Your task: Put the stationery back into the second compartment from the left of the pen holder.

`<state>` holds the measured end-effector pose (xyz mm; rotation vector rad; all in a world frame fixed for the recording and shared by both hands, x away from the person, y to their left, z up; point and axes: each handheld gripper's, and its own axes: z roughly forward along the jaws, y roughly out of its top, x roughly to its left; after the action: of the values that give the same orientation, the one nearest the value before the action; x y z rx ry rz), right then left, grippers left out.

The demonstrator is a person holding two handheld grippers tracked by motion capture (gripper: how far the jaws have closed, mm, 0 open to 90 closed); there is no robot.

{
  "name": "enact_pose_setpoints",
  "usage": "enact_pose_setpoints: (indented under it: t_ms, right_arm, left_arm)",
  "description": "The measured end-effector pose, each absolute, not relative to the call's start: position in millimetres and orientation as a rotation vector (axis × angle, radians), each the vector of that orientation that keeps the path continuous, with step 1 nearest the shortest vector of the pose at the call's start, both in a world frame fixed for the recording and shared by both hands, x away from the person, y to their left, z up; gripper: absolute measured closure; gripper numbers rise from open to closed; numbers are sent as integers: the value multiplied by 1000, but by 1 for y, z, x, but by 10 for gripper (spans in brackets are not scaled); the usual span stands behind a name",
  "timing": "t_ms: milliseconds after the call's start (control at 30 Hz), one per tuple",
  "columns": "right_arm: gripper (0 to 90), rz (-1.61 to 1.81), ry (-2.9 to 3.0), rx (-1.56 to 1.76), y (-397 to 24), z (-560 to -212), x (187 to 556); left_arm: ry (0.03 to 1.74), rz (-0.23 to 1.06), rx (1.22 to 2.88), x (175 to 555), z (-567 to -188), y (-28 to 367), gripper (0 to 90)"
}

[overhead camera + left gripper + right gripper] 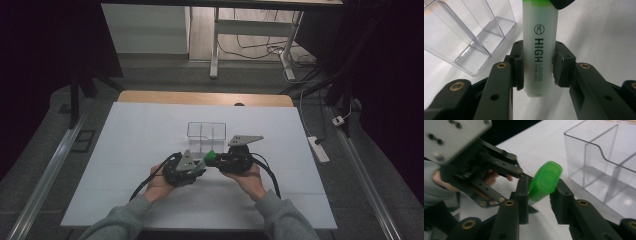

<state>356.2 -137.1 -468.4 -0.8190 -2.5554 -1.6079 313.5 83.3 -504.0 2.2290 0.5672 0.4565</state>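
Observation:
A pale green highlighter (539, 37) with black "HIGH LIGHTER" print is held above the white table, and my left gripper (539, 66) is shut on its barrel. Its bright green cap (545, 180) sits between the pads of my right gripper (539, 193), which is closed on it; the cap looks blurred. In the high view the left gripper (200, 166) and right gripper (216, 158) meet tip to tip at the cap (211, 156), just in front of a clear plastic organizer (206, 134). A black jaw of the right gripper covers the cap's far end in the left gripper view.
The clear organizer (471, 37) has dividers and stands open-topped close beyond the highlighter; in the right gripper view the organizer (604, 165) is to the right. A white sheet (150, 130) covers the wooden table. Beyond the table lie cables and a power strip (318, 149).

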Motion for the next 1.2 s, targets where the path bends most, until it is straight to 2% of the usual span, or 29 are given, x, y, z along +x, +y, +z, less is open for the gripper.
enact_pose_setpoints:
  t_ms: [167,400,600,1200]
  right_arm:
    - [707,-1617,-2568,-796,-137,-468,355]
    - [744,-1674,-2578,-799,-143,-462,355]
    - [745,-1692,-2586,-809,-147,-461,356]
    - [745,-1825,-2586,-805,-162,-437,356]
  left_arm:
    - [581,427,2216,315,-505,84,639]
    - [612,380,2181,316,-501,92,470]
    - [636,373,2183,314,-498,101,415]
    - [835,362,2132,284,-503,185,357]
